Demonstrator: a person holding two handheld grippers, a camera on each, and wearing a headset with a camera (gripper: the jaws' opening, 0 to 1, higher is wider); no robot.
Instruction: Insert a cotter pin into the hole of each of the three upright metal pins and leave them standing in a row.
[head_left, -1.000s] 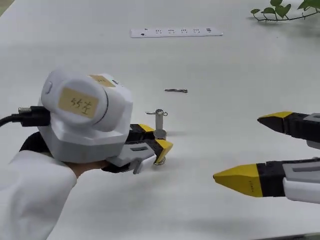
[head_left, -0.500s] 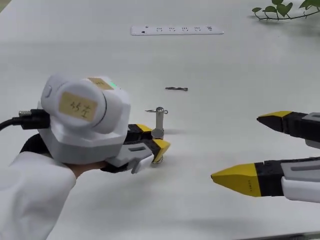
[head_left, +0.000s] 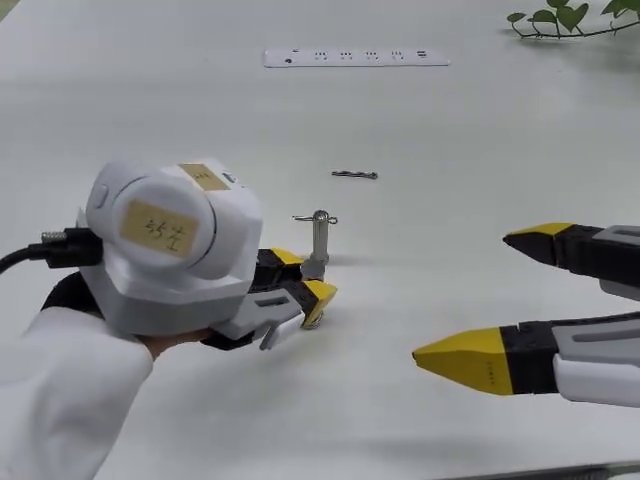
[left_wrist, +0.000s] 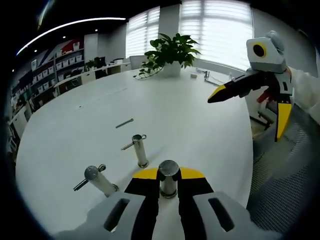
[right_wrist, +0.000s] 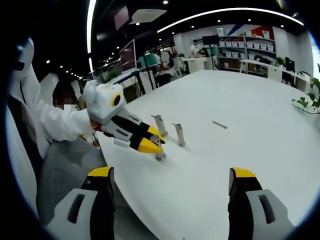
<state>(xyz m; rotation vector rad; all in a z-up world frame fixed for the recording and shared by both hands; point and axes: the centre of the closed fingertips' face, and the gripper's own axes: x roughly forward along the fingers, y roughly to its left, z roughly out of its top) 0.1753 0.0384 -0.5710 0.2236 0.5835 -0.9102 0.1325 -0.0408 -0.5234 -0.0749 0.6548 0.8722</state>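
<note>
My left gripper is shut on a bare upright metal pin; in the head view this gripper sits left of centre, with the pin's base peeking below its near jaw. Just beyond stands a second pin with a cotter pin through its top. A third pin, also with a cotter pin through it, stands to the left. One loose cotter pin lies farther back on the table. My right gripper hovers open at the right with nothing between its jaws.
The white table carries a white power strip at the far edge and a plant sprig at the far right corner. In the left gripper view a potted plant stands at the table's far end.
My right gripper has edged a little to the left, toward the pins. The left gripper stays on its pin; the camera shifted slightly.
</note>
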